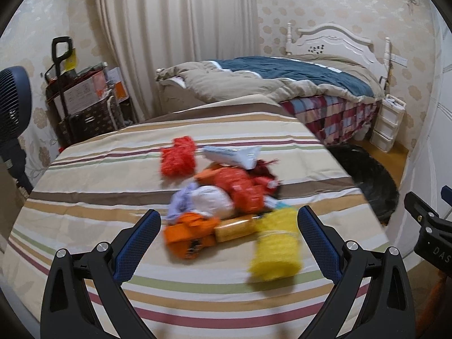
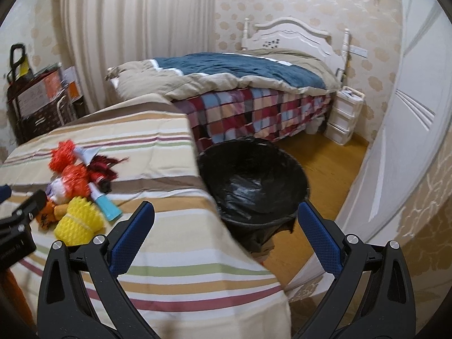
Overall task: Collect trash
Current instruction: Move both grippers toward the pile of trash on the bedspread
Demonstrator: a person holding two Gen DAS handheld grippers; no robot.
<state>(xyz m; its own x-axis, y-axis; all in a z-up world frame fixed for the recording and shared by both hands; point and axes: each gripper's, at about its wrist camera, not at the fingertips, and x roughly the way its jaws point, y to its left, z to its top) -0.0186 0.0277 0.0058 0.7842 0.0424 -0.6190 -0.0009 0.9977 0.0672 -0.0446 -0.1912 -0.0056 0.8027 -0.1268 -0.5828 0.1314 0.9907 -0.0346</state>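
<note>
Left gripper: the left gripper (image 1: 228,223) hangs over the near part of the striped bench (image 1: 84,186), its blue-padded fingers (image 1: 316,240) spread wide apart with nothing between them; its black body also shows at the left edge of the right wrist view (image 2: 19,220).
Right gripper: the right gripper (image 2: 224,220) has its fingers (image 2: 132,234) wide apart and holds nothing; it sits over the bench's near right corner, facing the bin. Part of its black frame appears at the right edge of the left wrist view (image 1: 429,226).
Trash pile: a blurred heap of trash (image 1: 226,197) lies on the bench cloth, just ahead of the left gripper.
Yellow piece: a yellow bumpy wrapper (image 1: 275,248) is the nearest item, at the heap's front right, close to the left gripper's right finger.
Orange pieces: an orange packet (image 1: 189,234) lies at the front left; a red-orange crumpled piece (image 1: 178,156) sits slightly apart at the back.
Other pieces: a white wad (image 1: 212,200) in the middle, a white-and-blue tube (image 1: 234,155) at the back, and a light blue tube (image 2: 106,204) beside the yellow wrapper.
Bin: a round bin lined with a black bag (image 2: 254,180) stands on the wooden floor (image 2: 325,163), just beside the bench's right edge, between bench and bed (image 2: 240,84).
Background: a cream curtain (image 1: 175,28), a dark fan (image 1: 11,104) and a white drawer unit (image 2: 343,115).
</note>
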